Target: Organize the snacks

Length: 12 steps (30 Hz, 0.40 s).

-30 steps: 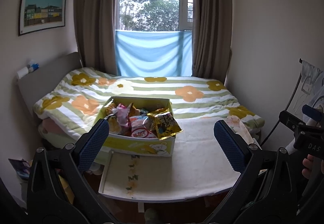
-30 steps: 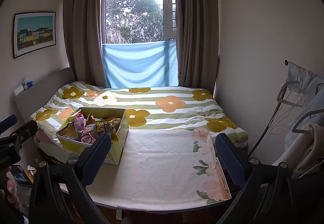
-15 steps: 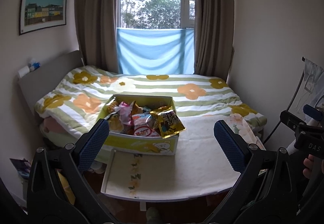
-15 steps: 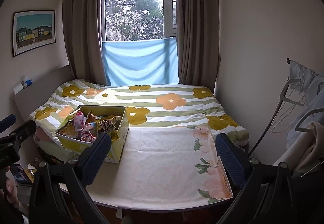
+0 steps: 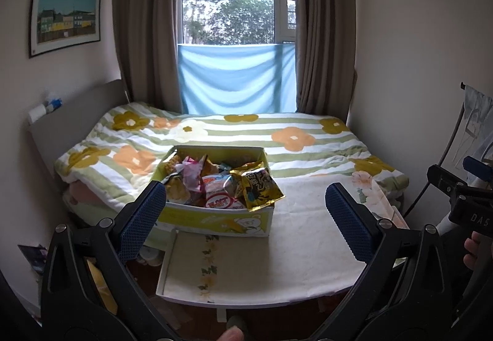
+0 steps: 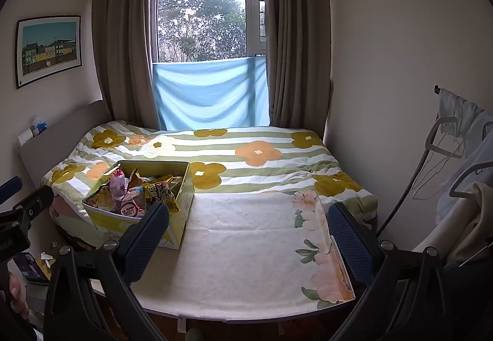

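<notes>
Left wrist view: the left gripper (image 5: pixel 246 213) hangs with its blue pads spread wide, holding nothing; the yellow box (image 5: pixel 215 216) of snack packets (image 5: pixel 226 185) sits at the far left corner of the cloth-covered table (image 5: pixel 295 264). Right wrist view: the right gripper (image 6: pixel 248 233) is likewise spread and empty; the box (image 6: pixel 138 217) stands at the table's (image 6: pixel 246 264) far left edge, against the bed (image 6: pixel 246 153).
</notes>
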### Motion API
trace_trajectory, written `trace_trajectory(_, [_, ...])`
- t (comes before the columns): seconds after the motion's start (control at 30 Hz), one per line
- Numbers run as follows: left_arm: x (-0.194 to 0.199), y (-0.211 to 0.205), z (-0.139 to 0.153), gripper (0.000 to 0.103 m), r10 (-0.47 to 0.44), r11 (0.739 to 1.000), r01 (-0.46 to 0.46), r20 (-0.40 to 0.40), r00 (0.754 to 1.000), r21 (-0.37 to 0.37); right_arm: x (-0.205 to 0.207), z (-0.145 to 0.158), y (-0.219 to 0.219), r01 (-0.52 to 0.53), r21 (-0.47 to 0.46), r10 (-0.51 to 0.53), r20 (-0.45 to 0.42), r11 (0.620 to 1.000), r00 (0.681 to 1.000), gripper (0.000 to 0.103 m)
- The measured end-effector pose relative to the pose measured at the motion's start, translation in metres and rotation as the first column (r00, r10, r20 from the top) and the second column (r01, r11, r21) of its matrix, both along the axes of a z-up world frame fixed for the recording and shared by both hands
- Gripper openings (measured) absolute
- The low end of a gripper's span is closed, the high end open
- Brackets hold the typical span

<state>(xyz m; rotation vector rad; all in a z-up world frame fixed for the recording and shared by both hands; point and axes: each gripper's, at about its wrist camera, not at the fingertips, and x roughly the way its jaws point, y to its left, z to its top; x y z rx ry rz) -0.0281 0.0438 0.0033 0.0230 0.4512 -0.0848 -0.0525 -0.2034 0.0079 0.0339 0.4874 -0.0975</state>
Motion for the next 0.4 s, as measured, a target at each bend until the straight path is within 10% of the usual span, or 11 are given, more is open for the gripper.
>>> trace_trajectory(0.4, [-0.002, -0.012, -0.003, 0.103, 0.011, 0.999, -0.012, 0.037, 0.999, 0.036, 0.001, -0.001, 0.001, -0.003, 0.001, 0.003, -0.003, 1.000, 1.000, 0.102])
